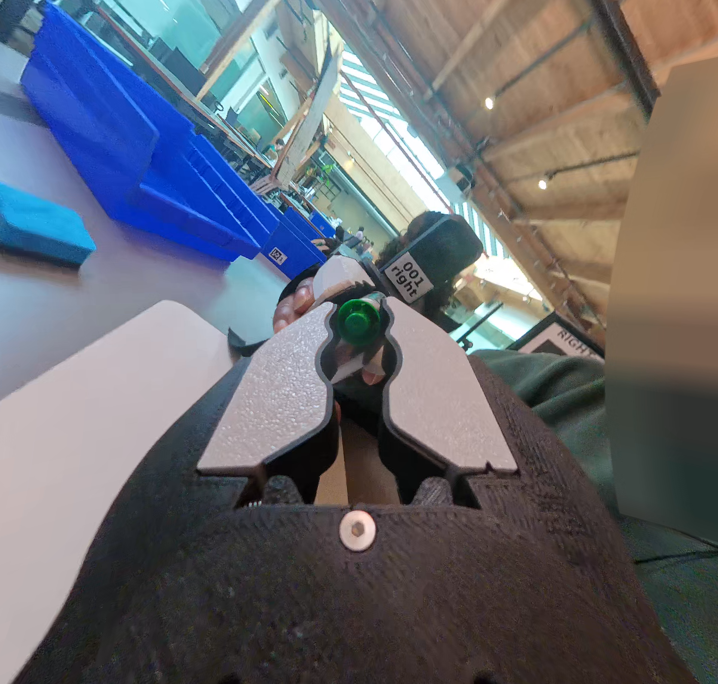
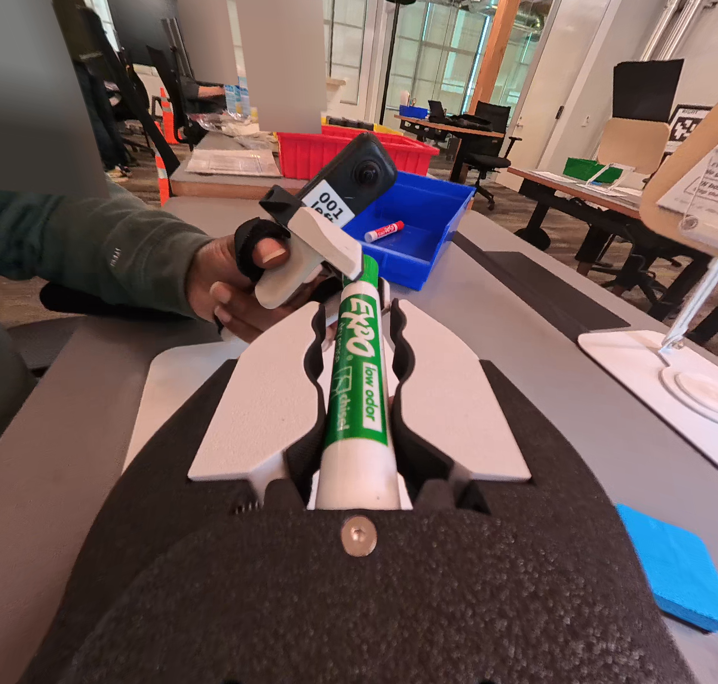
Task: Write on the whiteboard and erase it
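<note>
Green marker held between two grippers above a grey worktop in an open office room.

The right gripper has its jaws closed on the barrel of the marker; the left gripper grips the green cap end. On the worktop lie a whiteboard, a blue eraser pad and a blue bin. Behind stand red bins, desks, chairs and large windows.

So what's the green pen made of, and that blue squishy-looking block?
The green-and-white marker looks like smooth, slightly glossy hard plastic, with a shine along its barrel. The flat light-blue block, probably the eraser, looks like matte foam or felt: rough, grainy surface, no shine, soft rounded corners. I can't be sure which.
</note>
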Tool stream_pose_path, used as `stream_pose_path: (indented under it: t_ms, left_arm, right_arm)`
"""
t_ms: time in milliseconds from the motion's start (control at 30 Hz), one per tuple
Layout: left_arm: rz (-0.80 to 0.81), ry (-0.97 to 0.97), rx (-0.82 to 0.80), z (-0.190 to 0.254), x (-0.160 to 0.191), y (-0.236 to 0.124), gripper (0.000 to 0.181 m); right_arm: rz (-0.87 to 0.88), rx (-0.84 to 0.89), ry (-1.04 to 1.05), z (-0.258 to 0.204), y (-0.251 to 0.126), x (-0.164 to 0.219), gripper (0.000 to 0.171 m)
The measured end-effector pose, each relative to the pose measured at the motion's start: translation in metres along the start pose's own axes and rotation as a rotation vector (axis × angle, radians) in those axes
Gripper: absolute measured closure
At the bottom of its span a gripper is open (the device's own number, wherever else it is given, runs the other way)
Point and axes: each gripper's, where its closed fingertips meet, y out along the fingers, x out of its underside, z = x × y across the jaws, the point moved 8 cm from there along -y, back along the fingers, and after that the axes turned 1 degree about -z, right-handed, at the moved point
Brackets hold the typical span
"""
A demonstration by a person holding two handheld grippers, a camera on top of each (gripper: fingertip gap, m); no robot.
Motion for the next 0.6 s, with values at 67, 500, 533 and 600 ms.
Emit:
stream_pose_path:
  t_ms: [67, 500, 533, 600]
  left_arm:
    - [-0.025, 0.054, 0.019, 0.008, -0.007, 0.003, 0.162]
    - [0.107, 0.52, -0.076, 0.058, -0.065, -0.046, 0.162]
    - [0.091, 0.545, -0.1, 0.059, -0.068, -0.041, 0.162]
    - [0.064, 0.566, -0.163, 0.053, -0.072, -0.04, 0.162]
  right_arm:
    - [0.026, -0.005, 0.003, 0.0, -0.002, -0.009, 0.138]
    - [0.088, 0.035, 0.024, 0.04, -0.052, -0.031, 0.138]
    - [0.048, 0.02, 0.022, 0.039, -0.044, -0.025, 0.138]
    - [0.005, 0.007, 0.022, 0.039, -0.035, -0.018, 0.138]
